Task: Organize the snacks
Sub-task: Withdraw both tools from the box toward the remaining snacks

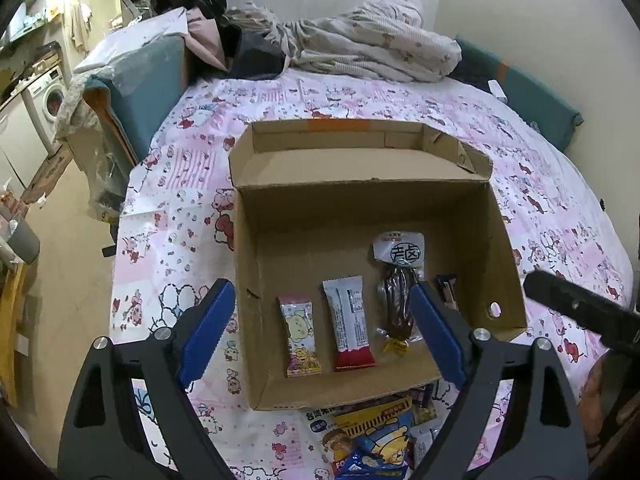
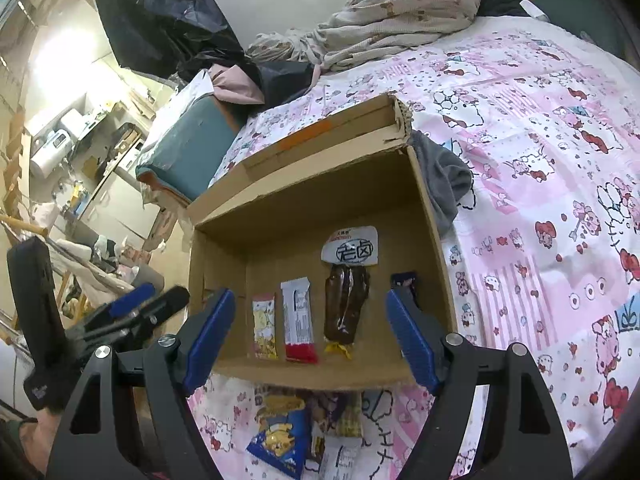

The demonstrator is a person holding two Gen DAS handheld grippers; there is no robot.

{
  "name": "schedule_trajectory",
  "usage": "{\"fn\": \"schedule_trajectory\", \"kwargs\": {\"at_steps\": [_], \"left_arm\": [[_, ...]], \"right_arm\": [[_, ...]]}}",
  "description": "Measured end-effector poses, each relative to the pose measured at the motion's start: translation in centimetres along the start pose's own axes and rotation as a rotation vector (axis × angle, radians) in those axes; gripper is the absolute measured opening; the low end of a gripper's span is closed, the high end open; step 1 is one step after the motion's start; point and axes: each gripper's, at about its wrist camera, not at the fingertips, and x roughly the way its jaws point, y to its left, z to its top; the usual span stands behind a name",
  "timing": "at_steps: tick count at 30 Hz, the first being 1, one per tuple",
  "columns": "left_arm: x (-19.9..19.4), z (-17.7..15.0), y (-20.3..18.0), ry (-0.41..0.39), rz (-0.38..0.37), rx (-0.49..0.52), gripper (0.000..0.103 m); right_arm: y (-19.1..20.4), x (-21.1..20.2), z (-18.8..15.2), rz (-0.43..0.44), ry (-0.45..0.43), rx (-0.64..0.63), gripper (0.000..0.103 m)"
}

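We have four snacks (image 1: 348, 324) lined up in the box (image 1: 504, 248) — a pile (image 2: 304, 432) still waits outside, and both our grippers (image 1: 320, 332) (image 2: 310, 340) gape wide, empty.

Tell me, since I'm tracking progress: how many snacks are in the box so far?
4. In a row along the box floor: cartoon packet leftmost, white-and-red bar, brown vacuum pack, then a dark packet partly hidden behind a gripper finger. More may be hidden.

Each gripper (image 1: 322, 332) (image 2: 310, 334) has black triangular-cutout arms, silver round screws and ridged blue finger pads (image 1: 208, 330).
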Motion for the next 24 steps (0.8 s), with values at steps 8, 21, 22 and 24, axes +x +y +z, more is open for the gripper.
{"fn": "schedule_trajectory", "kwargs": {"at_steps": [8,21,22,24], "left_arm": [[-3.0,-1.7,1.4,-0.046,0.004,-0.028,0.087],[-4.1,-5.6,2.8,0.038,0.019,-0.095,0.087],[-4.1,-6.0,2.8,0.043,0.018,-0.1,0.087],[-4.1,-6.4,2.8,0.055,0.019,-0.105,0.087]], "right_arm": [[-0.6,-1.5,-2.7,-0.03,0.035,0.039,0.08],[-0.5,-3.1,-6.8,-0.037,0.082,0.096,0.08],[-0.5,-3.1,-7.0,-0.033,0.086,0.105,0.081],[-0.5,-2.8,-7.6,-0.045,0.103,0.11,0.083]]}}
